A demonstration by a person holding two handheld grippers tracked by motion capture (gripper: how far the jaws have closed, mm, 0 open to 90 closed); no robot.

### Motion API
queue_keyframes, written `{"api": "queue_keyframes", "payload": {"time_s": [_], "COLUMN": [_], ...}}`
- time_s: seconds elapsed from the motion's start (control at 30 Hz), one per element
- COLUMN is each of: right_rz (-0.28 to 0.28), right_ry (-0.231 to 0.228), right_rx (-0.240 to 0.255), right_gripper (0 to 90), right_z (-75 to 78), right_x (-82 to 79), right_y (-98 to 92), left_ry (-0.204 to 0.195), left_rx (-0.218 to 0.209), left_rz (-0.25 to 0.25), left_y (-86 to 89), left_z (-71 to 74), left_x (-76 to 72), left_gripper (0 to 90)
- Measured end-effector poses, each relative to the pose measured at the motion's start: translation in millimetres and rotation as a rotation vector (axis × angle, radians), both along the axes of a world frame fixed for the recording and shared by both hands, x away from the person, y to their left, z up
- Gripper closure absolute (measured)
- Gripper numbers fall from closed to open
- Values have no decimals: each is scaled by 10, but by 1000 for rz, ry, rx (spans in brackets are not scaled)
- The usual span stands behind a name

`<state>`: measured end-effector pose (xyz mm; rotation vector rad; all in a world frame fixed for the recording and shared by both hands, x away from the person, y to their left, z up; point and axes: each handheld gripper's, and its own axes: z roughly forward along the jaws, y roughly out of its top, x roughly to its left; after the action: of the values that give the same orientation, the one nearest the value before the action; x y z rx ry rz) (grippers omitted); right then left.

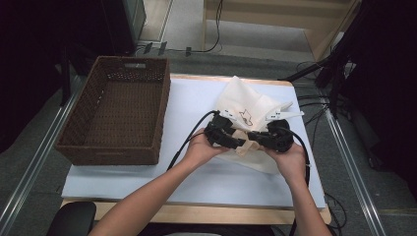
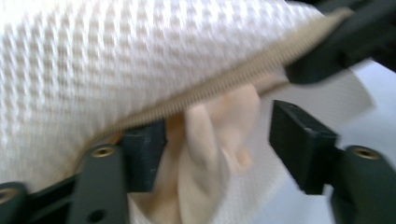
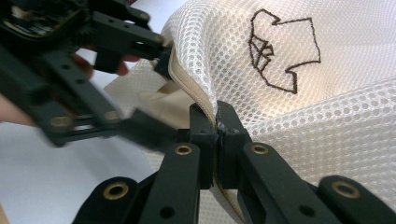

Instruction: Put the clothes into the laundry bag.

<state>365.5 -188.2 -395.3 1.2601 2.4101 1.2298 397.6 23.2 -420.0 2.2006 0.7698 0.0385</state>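
Because the mesh laundry bag (image 3: 289, 116) looks light and limp, its stiffer zipper edge (image 3: 196, 95) suits gripping: right gripper (image 3: 217, 122) clenched on it, left gripper (image 2: 219, 140) spread apart.

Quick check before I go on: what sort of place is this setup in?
Probably a lab or recording studio, not a home: a white-covered table on carpet, loose cables, stand legs, a wicker basket and a mesh laundry bag.

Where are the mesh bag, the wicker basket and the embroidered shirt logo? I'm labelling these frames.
mesh bag (image 1: 243, 101), high view, upper fabric.
wicker basket (image 1: 162, 105), high view, right wall.
embroidered shirt logo (image 3: 285, 49), right gripper view, middle.
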Motion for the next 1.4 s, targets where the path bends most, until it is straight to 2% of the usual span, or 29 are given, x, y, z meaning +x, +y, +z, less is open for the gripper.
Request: {"api": "queue_keyframes", "payload": {"time_s": [0.07, 0.2, 0.3, 0.4, 0.47, 0.53, 0.7, 0.77, 0.8, 0.83, 0.93, 1.07, 1.13, 1.27, 1.4], "right_rz": [1, 1, 1, -1, -3, -3, -6, -7, -8, -6, -1, -4, -4, 8, 17], "right_ry": [1, 1, 0, 1, 0, 0, 3, 3, 6, 5, 6, 12, 14, 19, 19], "right_rx": [1, 0, 1, 0, 1, -2, -1, -1, 0, 1, 4, 3, 5, -1, 2], "right_gripper": [892, 892, 892, 891, 892, 892, 891, 892, 892, 892, 892, 892, 892, 894, 896], "right_z": [-1, 4, 7, 9, 9, 8, 7, 7, 6, 3, -2, -10, -12, -20, -12], "right_x": [2, 3, 1, 1, 1, 2, 4, 4, 3, 5, 9, 0, -2, -4, -7], "right_y": [-1, -4, -4, 0, 2, 2, 14, 15, 16, 14, 6, 11, 12, 12, 23], "left_ry": [-20, -3, -8, -29, -26, -29, -32, -43, -38, -39, -71, -103, -126, -121, -137], "left_rx": [-1, -16, -6, -18, -20, -50, -25, 2, 15, 10, 44, 57, 62, 47, 60], "left_rz": [9, 19, 22, 9, -5, -10, -7, -12, -14, -13, -10, 6, 20, 59, 73], "left_y": [76, 224, 280, 357, 378, 386, 241, 146, 98, 51, -69, -179, -220, -256, -280], "left_z": [36, 91, 107, 101, 90, 66, -87, -168, -210, -251, -349, -434, -458, -468, -463], "left_x": [-48, -111, -161, -301, -350, -390, -347, -304, -280, -263, -196, -124, -116, -70, -17], "left_gripper": [342, 320, 336, 431, 489, 583, 824, 877, 888, 899, 900, 900, 900, 900, 900]}}
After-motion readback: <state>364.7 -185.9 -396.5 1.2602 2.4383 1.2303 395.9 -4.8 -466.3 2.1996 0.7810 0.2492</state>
